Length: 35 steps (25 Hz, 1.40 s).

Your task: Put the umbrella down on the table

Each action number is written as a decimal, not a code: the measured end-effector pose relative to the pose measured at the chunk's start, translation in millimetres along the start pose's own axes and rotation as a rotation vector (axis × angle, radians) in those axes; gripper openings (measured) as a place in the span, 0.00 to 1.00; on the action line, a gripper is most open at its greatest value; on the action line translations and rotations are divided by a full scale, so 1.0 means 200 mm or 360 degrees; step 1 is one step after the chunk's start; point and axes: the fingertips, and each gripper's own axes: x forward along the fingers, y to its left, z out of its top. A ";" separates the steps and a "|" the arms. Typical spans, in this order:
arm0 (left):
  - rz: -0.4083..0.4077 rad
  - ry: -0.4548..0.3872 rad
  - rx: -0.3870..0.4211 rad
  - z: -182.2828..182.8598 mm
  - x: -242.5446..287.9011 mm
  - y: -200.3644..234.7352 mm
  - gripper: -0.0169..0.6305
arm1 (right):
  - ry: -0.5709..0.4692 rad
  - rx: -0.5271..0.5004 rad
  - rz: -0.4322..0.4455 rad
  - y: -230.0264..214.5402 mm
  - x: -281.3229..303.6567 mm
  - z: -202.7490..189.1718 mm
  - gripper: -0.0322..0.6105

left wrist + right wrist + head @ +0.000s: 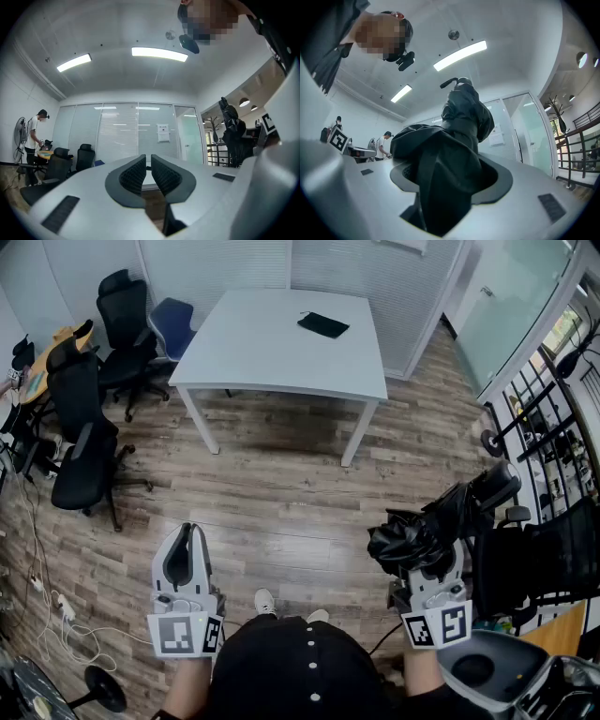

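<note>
Ahead stands the white table [281, 343]; your right gripper [427, 557] is clamped on the folded black umbrella [441, 517], and your left gripper [186, 535] has its jaws together, empty. Step close, lower it flat onto bare tabletop, then release.

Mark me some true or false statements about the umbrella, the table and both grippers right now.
1. The right gripper grips the black umbrella. True.
2. The umbrella lies on the white table. False: it is in the right gripper, well short of the table.
3. The left gripper has its jaws together, with nothing between them. True.
4. Nothing lies on the table. False: a flat black item lies on it.
</note>
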 end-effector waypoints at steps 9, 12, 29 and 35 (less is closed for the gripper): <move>-0.0004 0.0017 0.0012 0.00 0.00 0.00 0.10 | -0.0002 0.0012 0.0010 0.02 0.01 0.00 0.49; -0.0015 0.0029 0.0023 -0.02 0.01 0.00 0.10 | -0.0011 0.0037 0.0004 0.02 0.00 0.00 0.49; -0.0065 0.0007 0.0023 -0.03 0.16 0.11 0.10 | 0.0034 -0.0002 -0.0037 0.05 0.14 -0.05 0.49; -0.0097 0.0012 0.0005 -0.05 0.22 0.21 0.09 | 0.0034 -0.0008 -0.0058 0.14 0.21 -0.07 0.49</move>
